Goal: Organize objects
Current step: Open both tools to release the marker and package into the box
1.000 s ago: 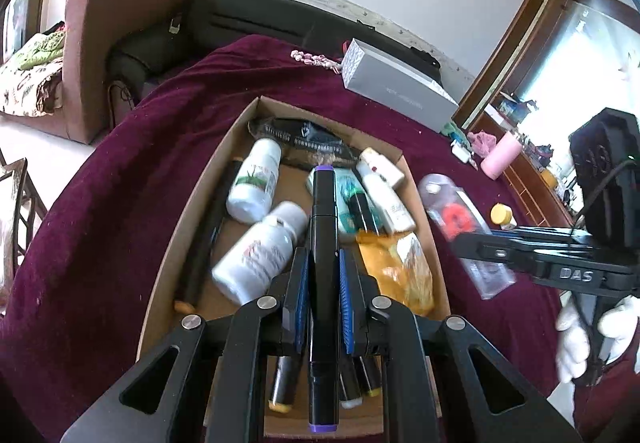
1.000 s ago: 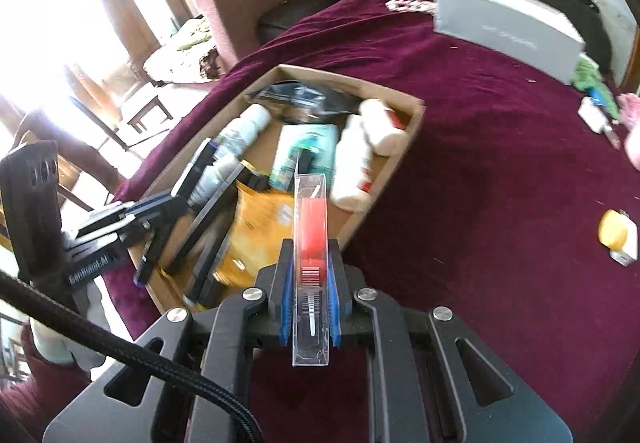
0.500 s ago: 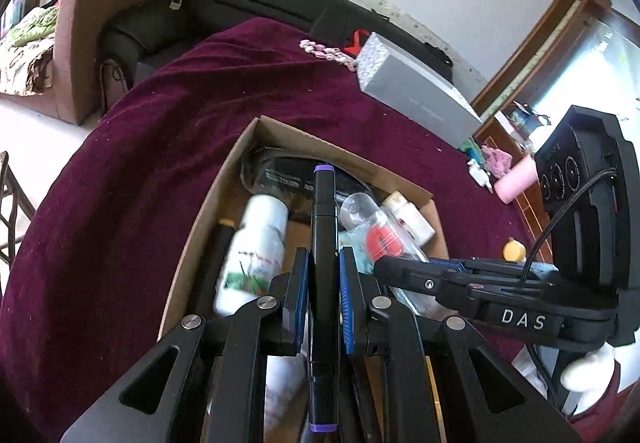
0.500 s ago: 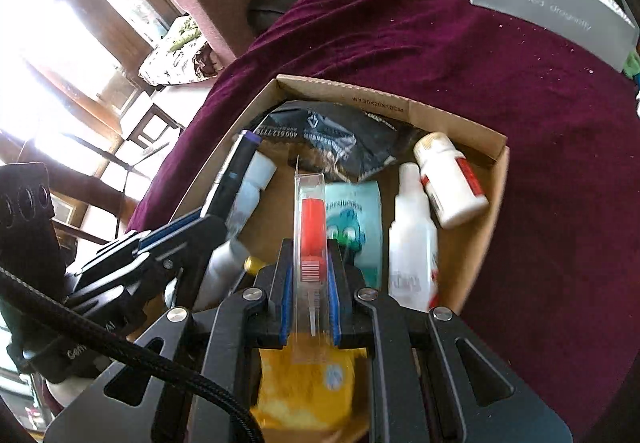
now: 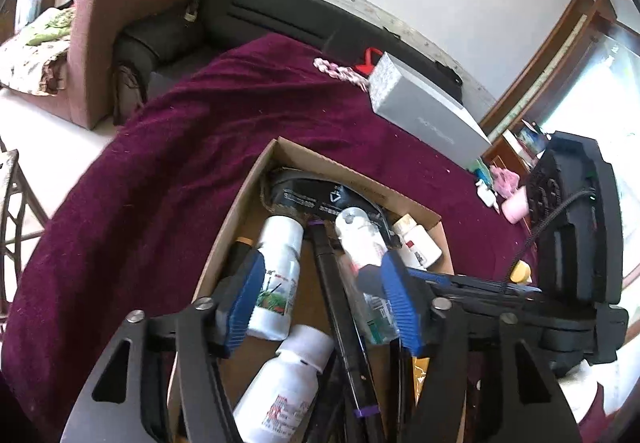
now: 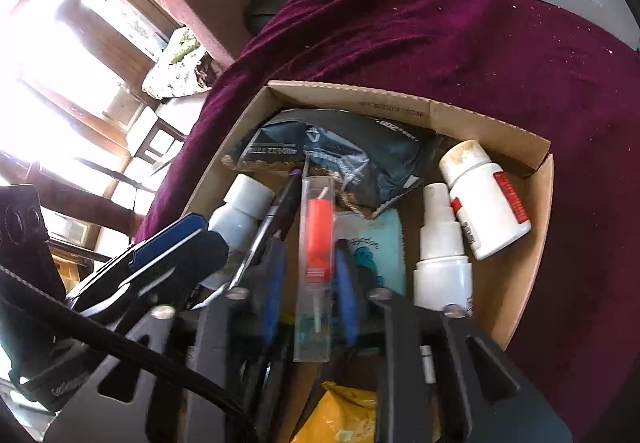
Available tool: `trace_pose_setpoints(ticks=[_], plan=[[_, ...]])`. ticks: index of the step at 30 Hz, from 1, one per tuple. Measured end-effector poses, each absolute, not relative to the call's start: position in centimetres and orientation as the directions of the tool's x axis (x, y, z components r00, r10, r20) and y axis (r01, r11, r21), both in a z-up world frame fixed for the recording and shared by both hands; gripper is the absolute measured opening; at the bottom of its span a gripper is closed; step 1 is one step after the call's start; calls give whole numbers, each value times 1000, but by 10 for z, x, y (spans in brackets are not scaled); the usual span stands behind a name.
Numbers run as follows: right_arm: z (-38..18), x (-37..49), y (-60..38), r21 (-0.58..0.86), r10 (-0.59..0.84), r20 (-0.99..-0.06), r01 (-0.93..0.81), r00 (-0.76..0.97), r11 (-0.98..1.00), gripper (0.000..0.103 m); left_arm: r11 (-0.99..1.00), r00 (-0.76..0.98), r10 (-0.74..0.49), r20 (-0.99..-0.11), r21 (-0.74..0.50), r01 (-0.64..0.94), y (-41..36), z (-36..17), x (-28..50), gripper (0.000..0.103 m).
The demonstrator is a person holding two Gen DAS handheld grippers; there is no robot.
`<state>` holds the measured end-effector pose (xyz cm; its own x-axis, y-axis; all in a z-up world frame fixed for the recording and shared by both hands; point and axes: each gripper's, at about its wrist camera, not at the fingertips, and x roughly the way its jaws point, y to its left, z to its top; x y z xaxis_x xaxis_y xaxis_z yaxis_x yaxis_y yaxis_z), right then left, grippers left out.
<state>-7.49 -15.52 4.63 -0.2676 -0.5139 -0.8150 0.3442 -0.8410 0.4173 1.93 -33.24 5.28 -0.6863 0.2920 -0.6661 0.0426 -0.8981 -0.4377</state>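
Observation:
Both grippers hang over the cardboard box on the maroon cloth. The left gripper has its jaws opening, blue pads wide apart. A black marker with purple ends lies tilted between them, touched by neither pad, its tip down among the box's contents. The right gripper is opening too. A clear case with a red insert stands between its pads with a gap on each side. In the right wrist view the marker lies just left of the case, inside the box.
The box holds white bottles, a spray bottle, a black pouch, a teal packet and a yellow packet. A grey carton and pink beads lie on the cloth beyond. A sofa stands behind.
Both grippers moved in over the box and their jaws parted. The marker and the clear case, gripped before, now sit loose between the pads; the marker has tilted.

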Motion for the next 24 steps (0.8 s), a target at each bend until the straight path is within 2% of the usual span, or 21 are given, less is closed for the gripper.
trace_pose_setpoints(ticks=[2,4,7,9,12,15,19,23,24], plan=[[54,-69,-152,415,-518,-803,346,-297,-841,36,-908,-708,259,-657,-415,52,-331,61,28,57],[67,-59,-147,416,-527,-779,350,-339,-839,42,-927,-742,193,-642,-367,76,-329,71,39,66],[88,-41,-138,372,-509,-743,365,-434,-854,57,-946,-798,78,-597,-296,129,-326,89,57,76],[99,-27,-134,318,-475,-722,369,-502,-873,68,-955,-830,-61,-555,-211,211,-321,104,75,76],[112,-4,-127,219,-401,-695,355,-598,-909,79,-955,-851,-144,-505,-156,254,-316,117,94,80],[117,14,-120,170,-363,-669,343,-648,-924,80,-955,-860,-154,-487,-150,256,-311,125,108,95],[115,33,-111,140,-324,-654,312,-683,-940,80,-949,-873,-95,-479,-220,224,-309,128,123,95],[112,48,-99,117,-292,-640,286,-711,-951,80,-939,-879,-162,-448,-204,276,-302,135,140,95],[112,52,-95,107,-283,-635,280,-719,-954,80,-937,-879,-176,-442,-197,287,-299,136,143,99]])
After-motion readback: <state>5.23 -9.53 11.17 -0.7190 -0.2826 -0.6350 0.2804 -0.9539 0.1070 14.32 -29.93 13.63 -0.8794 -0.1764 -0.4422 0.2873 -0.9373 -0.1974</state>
